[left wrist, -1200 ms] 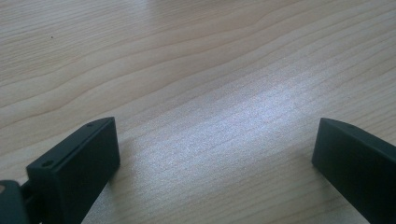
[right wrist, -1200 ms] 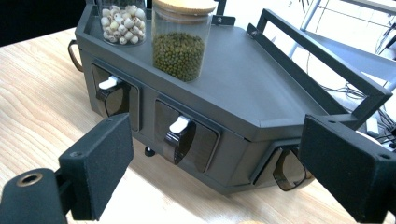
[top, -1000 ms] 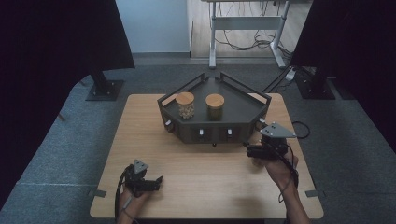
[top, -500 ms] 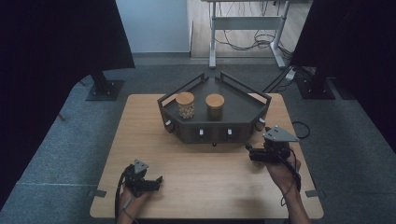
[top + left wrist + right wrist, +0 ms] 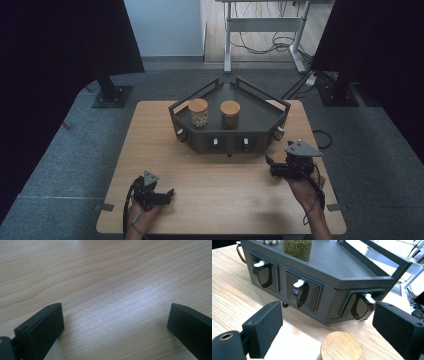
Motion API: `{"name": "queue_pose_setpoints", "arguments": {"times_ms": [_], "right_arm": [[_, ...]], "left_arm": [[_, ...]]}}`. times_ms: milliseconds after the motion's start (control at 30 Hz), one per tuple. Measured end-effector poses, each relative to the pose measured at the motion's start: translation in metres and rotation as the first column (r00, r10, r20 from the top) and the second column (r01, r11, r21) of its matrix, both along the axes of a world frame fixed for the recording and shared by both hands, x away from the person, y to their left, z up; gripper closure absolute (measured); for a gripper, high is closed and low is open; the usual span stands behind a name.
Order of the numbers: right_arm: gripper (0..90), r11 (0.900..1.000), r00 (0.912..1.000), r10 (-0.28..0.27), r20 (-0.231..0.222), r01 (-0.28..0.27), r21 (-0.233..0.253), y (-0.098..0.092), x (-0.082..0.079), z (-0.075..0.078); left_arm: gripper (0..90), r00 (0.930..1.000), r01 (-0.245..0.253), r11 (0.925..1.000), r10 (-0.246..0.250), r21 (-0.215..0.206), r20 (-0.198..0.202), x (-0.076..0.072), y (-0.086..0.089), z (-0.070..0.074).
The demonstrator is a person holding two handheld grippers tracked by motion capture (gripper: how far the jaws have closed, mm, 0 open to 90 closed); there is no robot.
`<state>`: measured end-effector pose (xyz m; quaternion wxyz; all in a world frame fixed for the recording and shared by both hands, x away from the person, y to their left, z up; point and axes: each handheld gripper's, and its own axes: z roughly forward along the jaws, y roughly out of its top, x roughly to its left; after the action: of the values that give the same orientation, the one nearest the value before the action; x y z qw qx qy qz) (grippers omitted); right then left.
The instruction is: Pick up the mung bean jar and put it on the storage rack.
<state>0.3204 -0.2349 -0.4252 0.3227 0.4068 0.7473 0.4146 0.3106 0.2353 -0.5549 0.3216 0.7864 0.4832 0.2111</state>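
A dark angular rack [image 5: 257,117] stands at the table's far middle, with two wooden-lidded jars on top: one of pale beans [image 5: 198,112] and one of green beans [image 5: 230,114]. Its front holds several dark dispensers with white levers [image 5: 299,283]. My right gripper [image 5: 270,165] hovers open near the rack's right front corner. In the right gripper view its jaws [image 5: 329,317] stand wide on either side of a round wooden lid [image 5: 342,347] just below them. My left gripper [image 5: 169,194] rests open near the front left edge, and its jaws [image 5: 115,315] face bare wood.
The wooden table [image 5: 150,145] has free room left of and in front of the rack. Cables trail from both grippers. Beyond the table are a dark stand foot [image 5: 112,95] and a desk frame [image 5: 260,30] on grey carpet.
My right gripper has drifted slightly toward the near edge of the table. The left gripper has stayed still.
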Motion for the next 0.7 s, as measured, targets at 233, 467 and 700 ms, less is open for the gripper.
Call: {"name": "queue_pose_setpoints", "arguments": {"times_ms": [233,467,700], "right_arm": [[8.7,1.000,1.0000,-0.009,0.001,0.009,-0.010,-0.003,-0.003,-0.006],[8.7,1.000,0.9998,-0.017,-0.008,0.017,-0.017,-0.005,-0.005,-0.015],[8.7,0.999,0.9995,-0.026,-0.016,0.026,-0.020,-0.009,-0.007,-0.022]], "left_arm": [[0.5,1.0000,0.000,1.0000,0.000,0.000,0.000,0.000,0.000,0.000],[0.5,1.0000,0.001,1.0000,-0.001,0.002,-0.001,0.000,0.000,0.000],[0.6,1.0000,0.001,1.0000,-0.001,0.002,-0.001,0.000,0.000,0.000]]}}
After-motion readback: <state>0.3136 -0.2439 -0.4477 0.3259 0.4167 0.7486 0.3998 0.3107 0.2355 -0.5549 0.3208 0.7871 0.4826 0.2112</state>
